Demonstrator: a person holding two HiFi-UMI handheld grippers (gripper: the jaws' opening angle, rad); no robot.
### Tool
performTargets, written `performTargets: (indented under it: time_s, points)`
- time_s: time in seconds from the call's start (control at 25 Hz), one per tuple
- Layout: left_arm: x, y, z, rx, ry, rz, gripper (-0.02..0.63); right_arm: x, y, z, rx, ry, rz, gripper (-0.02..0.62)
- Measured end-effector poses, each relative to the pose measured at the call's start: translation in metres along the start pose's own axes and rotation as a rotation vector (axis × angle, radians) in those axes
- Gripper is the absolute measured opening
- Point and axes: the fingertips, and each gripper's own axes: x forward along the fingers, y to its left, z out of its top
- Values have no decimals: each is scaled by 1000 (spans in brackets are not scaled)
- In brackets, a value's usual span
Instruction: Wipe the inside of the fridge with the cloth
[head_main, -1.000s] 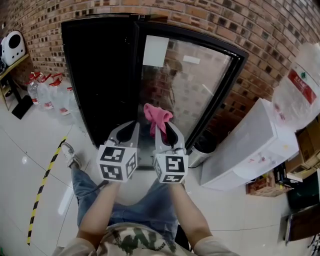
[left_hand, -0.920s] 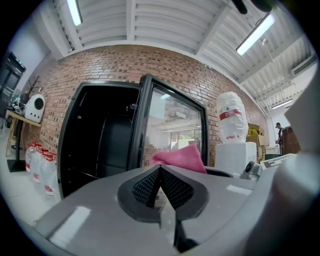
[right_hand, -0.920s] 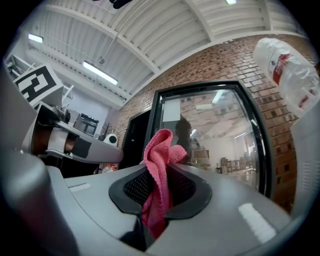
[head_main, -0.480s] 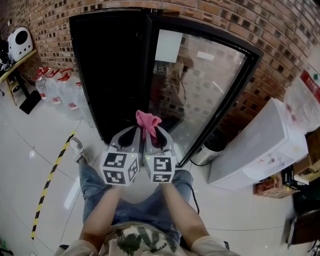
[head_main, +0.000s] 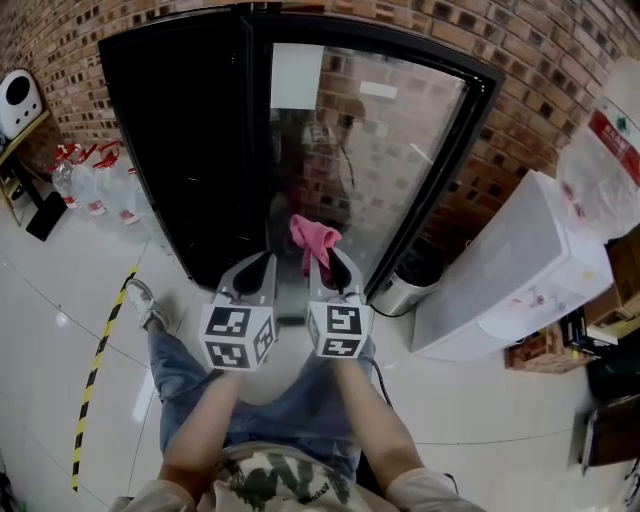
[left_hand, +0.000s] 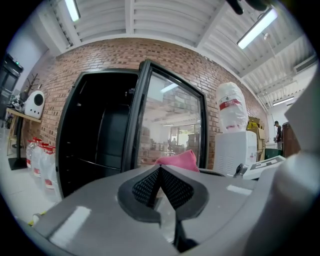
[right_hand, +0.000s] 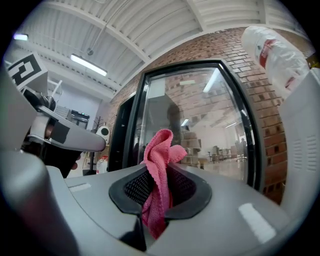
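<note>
A brick wall (head_main: 560, 60) backs a glossy tiled floor (head_main: 60, 330). Water bottles (head_main: 85, 180) stand at the far left, beside the fridge (head_main: 180, 150), whose dark inside is open with its glass door (head_main: 390, 150) swung right. In front, the left gripper (head_main: 258, 268) is clenched on nothing. Just beside it, the right gripper (head_main: 330, 265) grasps the pink cloth (head_main: 312, 238), which sticks up before the door. A white dispenser (head_main: 510, 270) stands farther right.

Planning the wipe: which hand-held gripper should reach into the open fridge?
Right: the right hand-held gripper is shut on the pink cloth; the left hand-held gripper is shut, empty.
</note>
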Motion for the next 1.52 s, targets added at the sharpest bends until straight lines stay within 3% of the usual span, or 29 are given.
performTargets:
  time_s: [0.64,0.8,0.96,1.16,1.52]
  points:
    - [9,-29,-2,75,53,-32,-6,-42,-169,-19,-24,32,-249,72]
    - [6,-31,-2,80,58,-32,-6,-48,-192,-14,-20,36,-292,72]
    - [3,-28,-1,61,44,-35,-6,-57,-172,1,-17,6,-270,72]
    - [1,-23,-2,47,6,-52,-6,-57,-105,14,-20,-42,-178,72]
    - [-10,7,-21,39,-24,-24,-6,-9,0,-8,-44,-30,30,72]
